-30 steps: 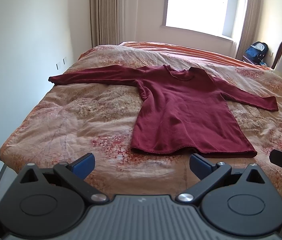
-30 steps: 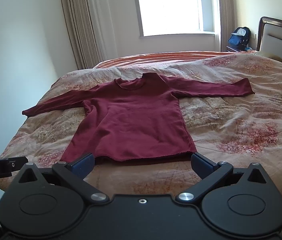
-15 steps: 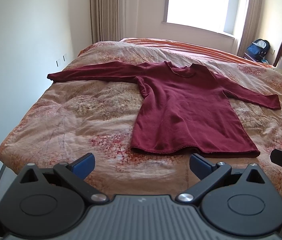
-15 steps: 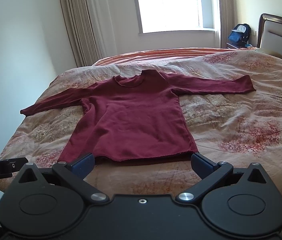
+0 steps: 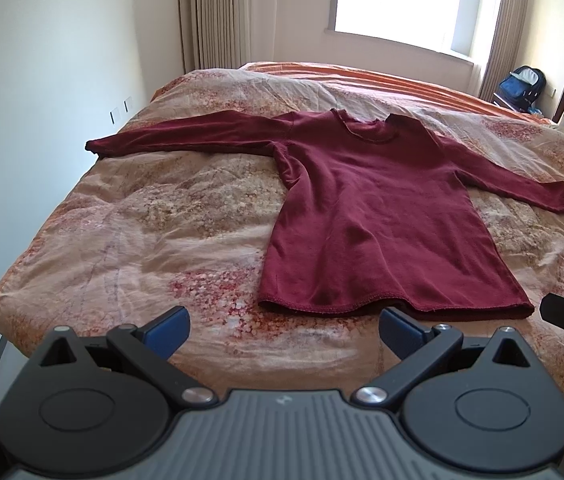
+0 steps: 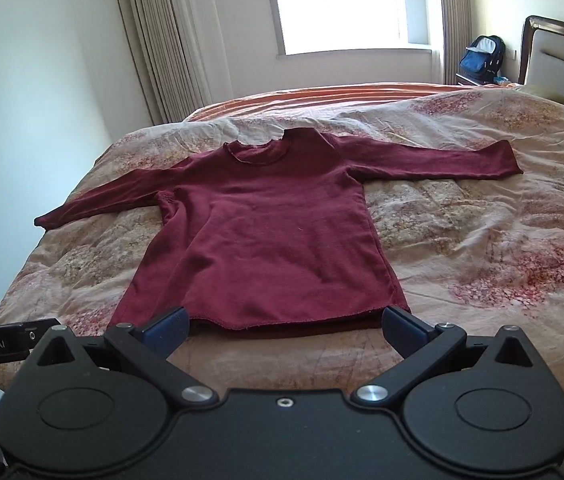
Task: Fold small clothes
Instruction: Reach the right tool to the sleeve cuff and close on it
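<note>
A dark red long-sleeved top (image 5: pixel 377 216) lies flat, neck away and both sleeves stretched out to the sides, on the flowered quilt (image 5: pixel 154 224) of a bed, with folding, by the look of it, not yet begun: no sleeve is turned in, no hem lifted, and every fold appears left to do. The left gripper (image 5: pixel 283 326) hangs over the near edge of the bed with its blue-tipped claw spread wide and empty, a little to the left of the hem; the right gripper (image 6: pixel 285 323) is likewise spread and holding nothing, its tips just short of the hem and lined up with the body of the top. The left camera alone shows the wall sockets (image 5: pixel 121 108) beside the bed and the full reach of the left sleeve (image 5: pixel 186 136) to the quilt's edge; the right camera alone shows the whole right sleeve (image 6: pixel 433 158), the window (image 6: pixel 341 4) head-on and the padded headboard (image 6: pixel 561 56) beyond a blue backpack (image 6: pixel 481 56)
</note>
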### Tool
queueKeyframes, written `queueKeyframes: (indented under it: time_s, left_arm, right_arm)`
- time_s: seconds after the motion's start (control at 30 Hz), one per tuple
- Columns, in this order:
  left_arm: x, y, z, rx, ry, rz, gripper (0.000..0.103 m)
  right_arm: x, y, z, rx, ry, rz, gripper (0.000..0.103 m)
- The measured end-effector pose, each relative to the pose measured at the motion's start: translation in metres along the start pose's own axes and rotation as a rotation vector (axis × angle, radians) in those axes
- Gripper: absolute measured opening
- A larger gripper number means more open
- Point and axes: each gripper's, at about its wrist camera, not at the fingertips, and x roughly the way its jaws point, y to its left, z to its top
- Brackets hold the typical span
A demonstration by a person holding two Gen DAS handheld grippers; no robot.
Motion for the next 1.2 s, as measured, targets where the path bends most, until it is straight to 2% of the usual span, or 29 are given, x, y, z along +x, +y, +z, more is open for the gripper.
queueKeyframes:
  time_s: [0.23, 0.33, 0.47, 0.6, 0.67, 0.73, 0.9, 1.0, 1.2]
  left_arm:
    - [0.024, -0.007, 0.017, 0.007, 0.033, 0.001, 0.103]
    - [0.044, -0.016, 0.035, 0.023, 0.050, -0.004, 0.103]
    - [0.081, -0.042, 0.070, 0.065, 0.050, -0.002, 0.103]
    - [0.123, -0.081, 0.112, 0.069, 0.027, -0.007, 0.103]
    - [0.143, -0.101, 0.133, 0.057, 0.022, -0.003, 0.103]
    - [0.162, -0.121, 0.155, 0.052, 0.011, 0.000, 0.103]
    - [0.214, -0.167, 0.198, 0.019, -0.033, 0.059, 0.103]
    - [0.254, -0.189, 0.213, -0.025, -0.012, 0.089, 0.103]
    - [0.311, -0.224, 0.215, -0.067, 0.082, 0.127, 0.103]
  right_arm:
    - [0.026, -0.007, 0.016, 0.010, 0.024, 0.002, 0.103]
    - [0.043, -0.023, 0.025, 0.045, 0.028, -0.006, 0.103]
    - [0.074, -0.055, 0.047, 0.068, 0.022, -0.070, 0.103]
    - [0.106, -0.102, 0.080, 0.097, -0.036, -0.081, 0.103]
    - [0.127, -0.127, 0.101, 0.121, -0.029, -0.111, 0.103]
    - [0.145, -0.153, 0.124, 0.141, -0.059, -0.133, 0.103]
    - [0.194, -0.234, 0.174, 0.216, -0.119, -0.229, 0.103]
    - [0.232, -0.290, 0.192, 0.299, -0.122, -0.264, 0.103]
    - [0.298, -0.381, 0.198, 0.414, -0.107, -0.329, 0.103]
